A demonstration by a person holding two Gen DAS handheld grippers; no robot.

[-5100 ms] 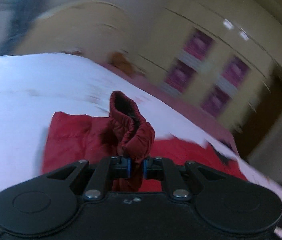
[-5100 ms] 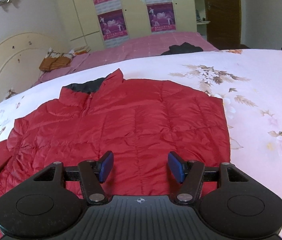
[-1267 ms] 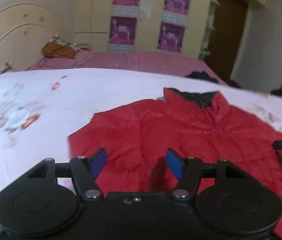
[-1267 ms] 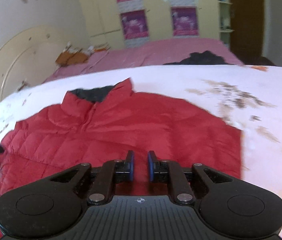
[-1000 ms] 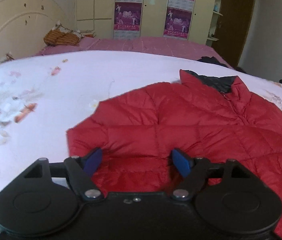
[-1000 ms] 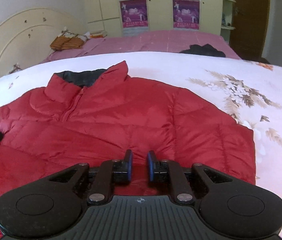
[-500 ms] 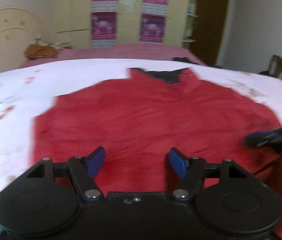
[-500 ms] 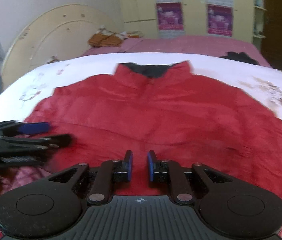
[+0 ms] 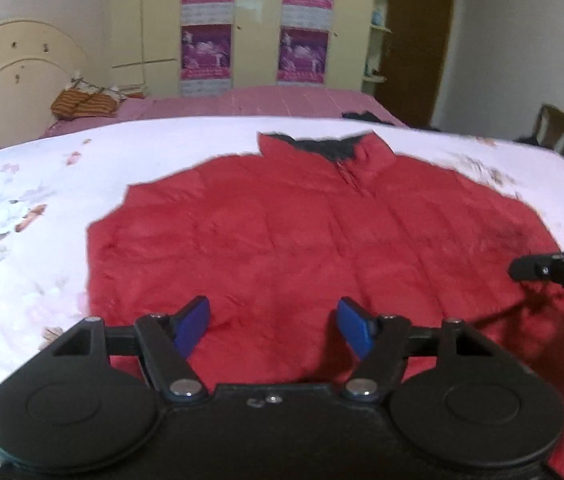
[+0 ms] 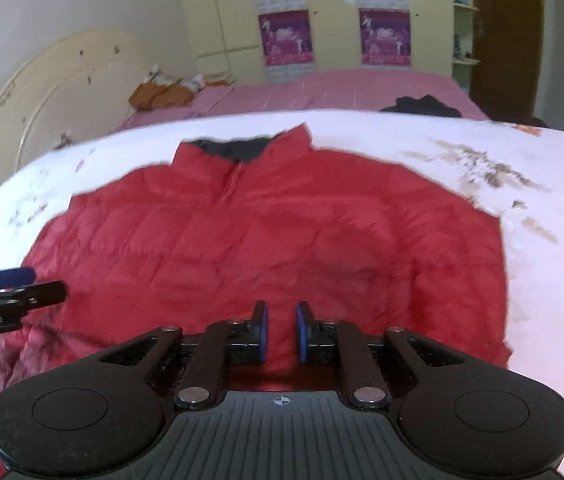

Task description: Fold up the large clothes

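A red puffer jacket (image 9: pixel 302 232) lies flat on a white floral bedspread (image 9: pixel 33 200), dark collar at the far side; it also shows in the right wrist view (image 10: pixel 265 240). My left gripper (image 9: pixel 271 324) is open and empty above the jacket's near hem. My right gripper (image 10: pixel 279 332) has its jaws nearly closed with a narrow gap, nothing between them, above the hem. The right gripper's tip shows at the right edge of the left wrist view (image 9: pixel 554 268). The left gripper's tip shows at the left edge of the right wrist view (image 10: pixel 9 288).
A pink bed (image 9: pixel 241 100) stands behind with an orange bundle (image 9: pixel 81 104) and dark clothing (image 10: pixel 422 106). A cream headboard (image 10: pixel 53 92) is at the left, a poster-covered wardrobe (image 9: pixel 257 24) and a brown door (image 9: pixel 418 48) at the back, a chair (image 9: pixel 554 128) at the right.
The left sleeve, held by my left gripper five seconds ago, now lies folded over the jacket. My left gripper opened, my right gripper closed. Both views have swung toward the jacket's middle.
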